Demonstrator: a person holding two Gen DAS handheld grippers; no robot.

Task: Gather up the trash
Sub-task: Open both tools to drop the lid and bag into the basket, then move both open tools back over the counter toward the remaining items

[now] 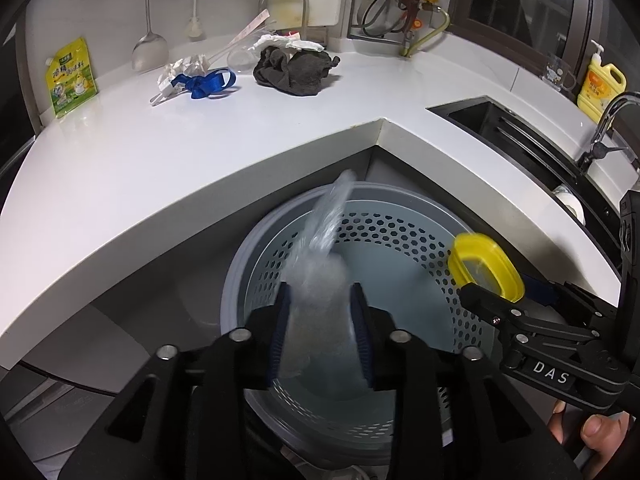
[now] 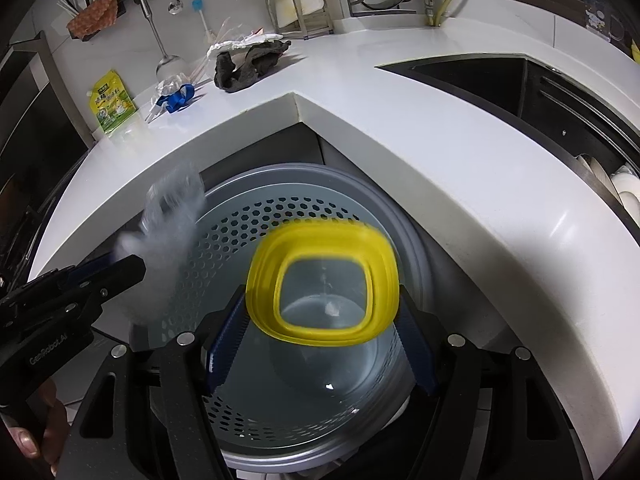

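A grey perforated bin (image 1: 404, 236) (image 2: 248, 216) stands below the inner corner of the white counter (image 1: 160, 168). My left gripper (image 1: 320, 292) (image 2: 128, 264) hangs over it. A clear crumpled plastic wrapper (image 1: 320, 264) (image 2: 172, 216) sits between its blue pads, smeared by motion while the fingers look sharp, so the grip looks loose. My right gripper (image 2: 322, 296) (image 1: 480, 292) is over the bin too, shut on a yellow-rimmed lid (image 2: 324, 280) (image 1: 486, 264) with a clear centre. The bin's bottom looks bare through the lid.
On the counter lie a blue ribbon with crumpled paper (image 1: 200, 80), a dark cloth (image 1: 296, 70) with white tissue behind it, and a yellow-green pouch (image 1: 70, 76). A sink (image 1: 516, 128) and a yellow detergent bottle (image 1: 600, 84) are at the right.
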